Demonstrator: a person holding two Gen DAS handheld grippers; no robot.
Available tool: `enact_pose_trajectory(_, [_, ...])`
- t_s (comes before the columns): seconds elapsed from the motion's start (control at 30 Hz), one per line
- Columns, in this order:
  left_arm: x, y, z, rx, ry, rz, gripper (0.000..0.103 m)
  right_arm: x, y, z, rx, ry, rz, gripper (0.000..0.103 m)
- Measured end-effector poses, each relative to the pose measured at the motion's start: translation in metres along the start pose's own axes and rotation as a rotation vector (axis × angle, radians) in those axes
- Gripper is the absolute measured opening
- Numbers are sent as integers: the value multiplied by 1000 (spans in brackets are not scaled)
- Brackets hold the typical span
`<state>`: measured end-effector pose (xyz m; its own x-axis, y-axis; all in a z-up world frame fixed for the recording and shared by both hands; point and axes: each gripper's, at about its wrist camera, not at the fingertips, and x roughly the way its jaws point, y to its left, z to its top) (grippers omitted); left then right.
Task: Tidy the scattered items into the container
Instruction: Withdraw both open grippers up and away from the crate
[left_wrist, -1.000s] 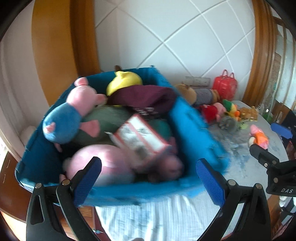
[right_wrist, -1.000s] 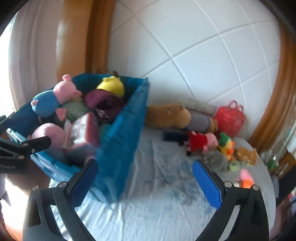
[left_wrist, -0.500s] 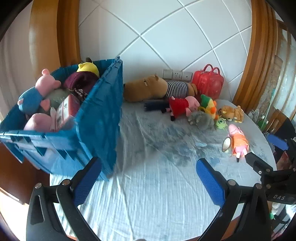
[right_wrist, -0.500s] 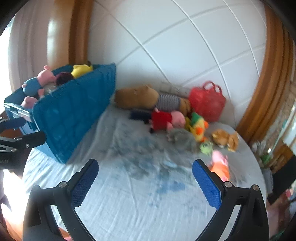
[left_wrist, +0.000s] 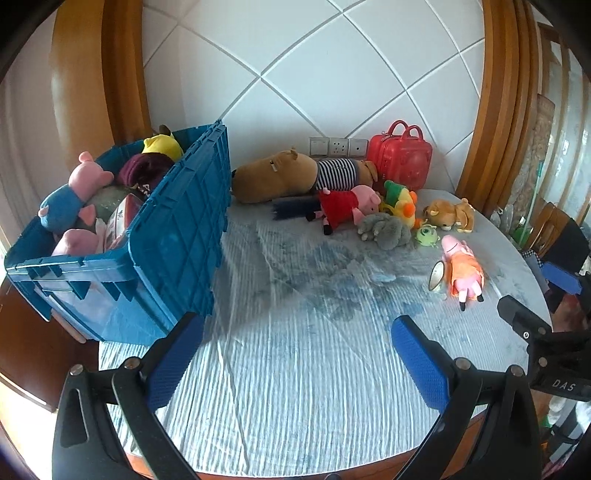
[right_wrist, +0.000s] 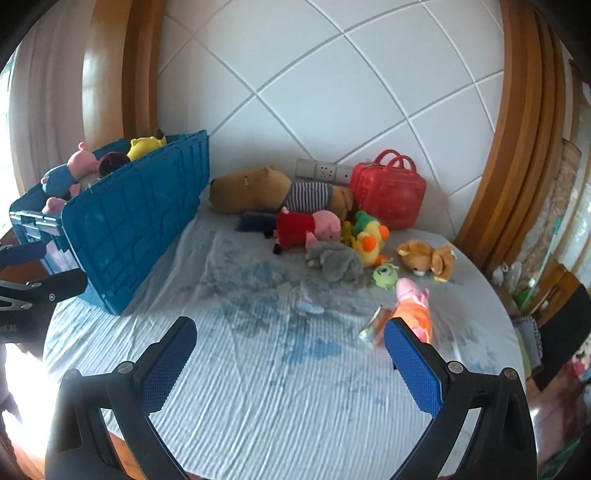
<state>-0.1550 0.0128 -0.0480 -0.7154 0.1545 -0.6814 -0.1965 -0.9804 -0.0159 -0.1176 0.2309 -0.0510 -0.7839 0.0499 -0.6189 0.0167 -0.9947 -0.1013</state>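
Observation:
A blue crate (left_wrist: 177, 240) (right_wrist: 129, 221) stands at the table's left, filled with plush toys. Loose toys lie at the back right: a brown capybara (left_wrist: 277, 177) (right_wrist: 251, 188), a red-dressed pig (left_wrist: 347, 206) (right_wrist: 306, 227), a grey plush (left_wrist: 386, 230) (right_wrist: 336, 260), a yellow duck (right_wrist: 369, 240), a small green monster (left_wrist: 427, 236) (right_wrist: 385, 276), a tan bear (left_wrist: 450, 216) (right_wrist: 428, 258) and an orange-dressed pig (left_wrist: 461, 269) (right_wrist: 413, 310). My left gripper (left_wrist: 295, 354) is open and empty over the cloth. My right gripper (right_wrist: 288, 360) is open and empty, near the orange-dressed pig.
A red toy suitcase (left_wrist: 400, 160) (right_wrist: 388, 192) stands against the tiled wall beside wall sockets (left_wrist: 338, 147). A small tin (right_wrist: 373, 326) lies beside the orange-dressed pig. The round table has a striped cloth (left_wrist: 295, 369); chairs (left_wrist: 557, 236) stand at the right.
Both grippers have pulled back from over the crate and swung right, so the loose toys now come into view. Both stay open and empty.

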Motion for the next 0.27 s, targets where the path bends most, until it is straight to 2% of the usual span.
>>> enact_pose_trajectory(0.27, [-5, 5, -7, 8, -9, -9, 103, -5, 2, -8, 32, -2, -8, 103])
